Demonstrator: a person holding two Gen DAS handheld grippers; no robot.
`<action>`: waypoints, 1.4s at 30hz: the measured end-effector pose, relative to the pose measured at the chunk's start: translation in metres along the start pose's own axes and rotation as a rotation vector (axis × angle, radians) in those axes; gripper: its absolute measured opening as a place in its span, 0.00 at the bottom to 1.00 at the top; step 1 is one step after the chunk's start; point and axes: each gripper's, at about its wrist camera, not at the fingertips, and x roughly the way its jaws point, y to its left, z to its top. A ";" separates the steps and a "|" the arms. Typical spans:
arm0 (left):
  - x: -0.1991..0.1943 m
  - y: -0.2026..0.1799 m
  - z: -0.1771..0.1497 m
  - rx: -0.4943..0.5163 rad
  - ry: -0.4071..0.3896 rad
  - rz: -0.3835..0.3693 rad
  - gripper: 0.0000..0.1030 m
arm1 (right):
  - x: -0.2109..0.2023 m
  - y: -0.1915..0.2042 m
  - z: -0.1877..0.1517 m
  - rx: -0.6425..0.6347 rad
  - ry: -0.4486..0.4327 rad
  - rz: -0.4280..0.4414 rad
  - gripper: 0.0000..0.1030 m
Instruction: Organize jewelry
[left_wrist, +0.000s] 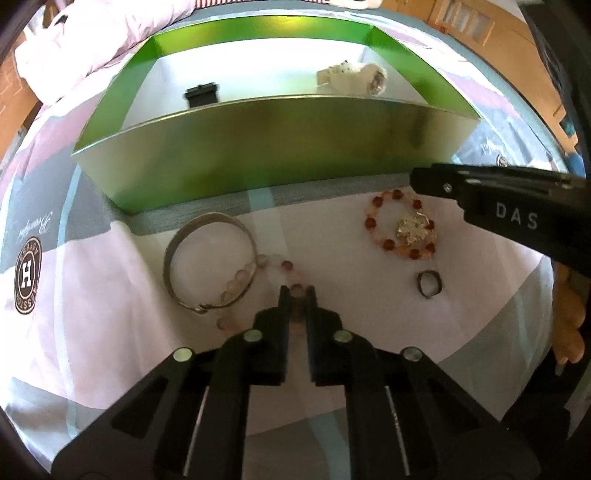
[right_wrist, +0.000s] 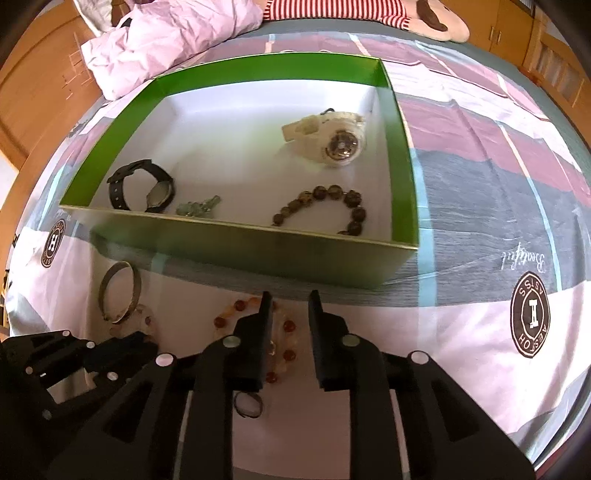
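A pink bead bracelet (left_wrist: 286, 265) lies on the bedspread, partly under a silver bangle (left_wrist: 208, 262). My left gripper (left_wrist: 297, 291) points down at it, shut on its beads. To the right lie an orange bead bracelet with a gold charm (left_wrist: 402, 229) and a dark ring (left_wrist: 428, 284). My right gripper (right_wrist: 290, 299) hangs open over the orange bracelet (right_wrist: 288, 326), with nothing between its pads. The ring (right_wrist: 249, 404) lies under it. The green box (right_wrist: 258, 247) holds a black watch (right_wrist: 142, 186), a white watch (right_wrist: 332, 138), a green pendant (right_wrist: 197, 208) and a brown bead bracelet (right_wrist: 332, 206).
The box's front wall (left_wrist: 258, 147) stands just beyond the loose jewelry. A pink quilt (right_wrist: 166, 37) is bunched behind the box on the left. A striped plush toy (right_wrist: 332, 11) lies at the far edge. Wooden furniture (right_wrist: 37, 92) borders the bed.
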 end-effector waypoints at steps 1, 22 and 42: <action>-0.001 0.002 0.000 -0.003 -0.003 0.007 0.08 | 0.001 -0.001 0.000 0.008 0.007 0.005 0.24; -0.063 0.026 0.006 -0.112 -0.195 -0.133 0.07 | -0.050 0.018 0.012 -0.089 -0.129 0.169 0.07; -0.056 0.032 0.098 -0.194 -0.326 -0.219 0.07 | -0.055 -0.024 0.056 0.082 -0.303 0.194 0.07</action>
